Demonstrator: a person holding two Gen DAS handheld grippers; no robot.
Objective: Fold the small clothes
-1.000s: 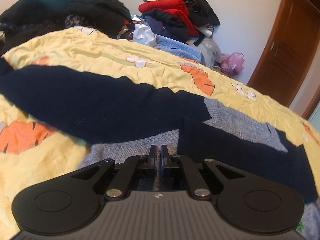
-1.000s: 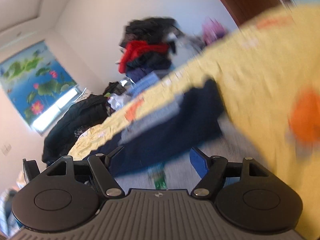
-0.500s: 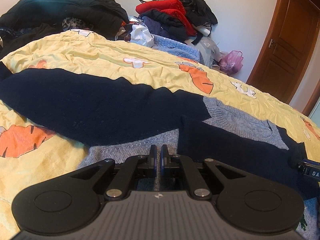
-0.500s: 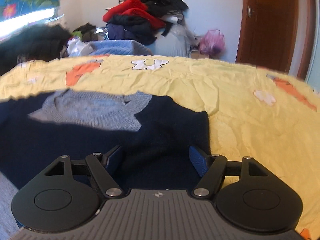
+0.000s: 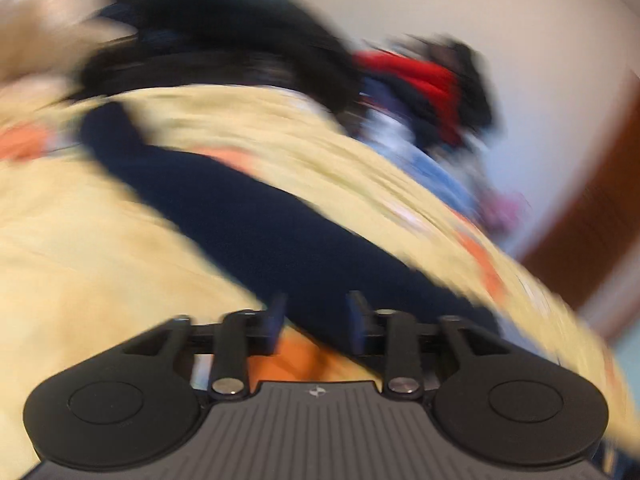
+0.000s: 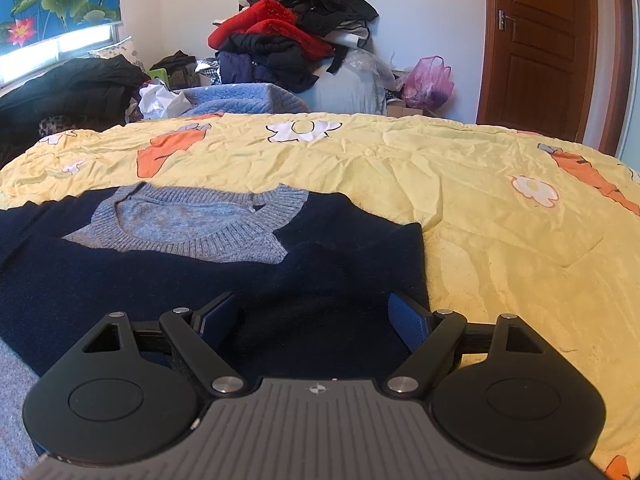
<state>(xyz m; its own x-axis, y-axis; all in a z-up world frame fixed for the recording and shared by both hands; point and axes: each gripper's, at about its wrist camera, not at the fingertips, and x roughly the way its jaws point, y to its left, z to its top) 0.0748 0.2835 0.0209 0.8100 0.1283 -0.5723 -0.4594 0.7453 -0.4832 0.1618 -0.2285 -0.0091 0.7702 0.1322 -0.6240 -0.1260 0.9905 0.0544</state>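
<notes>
Over a yellow bedsheet, two black grippers hang with their jaws apart above one navy and grey knitted sweater.

At the right gripper (image 6: 316,314) the blue-padded fingers (image 6: 410,320) spread wide and hold nothing, straddling the navy shoulder of the knitted sweater (image 6: 208,264) spread flat on the yellow cartoon-print bedsheet (image 6: 460,184); whether the tips touch the knit cannot be told. The left gripper (image 5: 316,320) is partly parted and empty too, its view badly blurred, with a long navy sleeve (image 5: 248,216) running diagonally ahead of it across the sheet. No readable writing shows anywhere. Beyond the bed sit one heap of red and black clothes (image 6: 296,36), one pink plastic bag (image 6: 430,84) and one brown wooden door (image 6: 540,44).
</notes>
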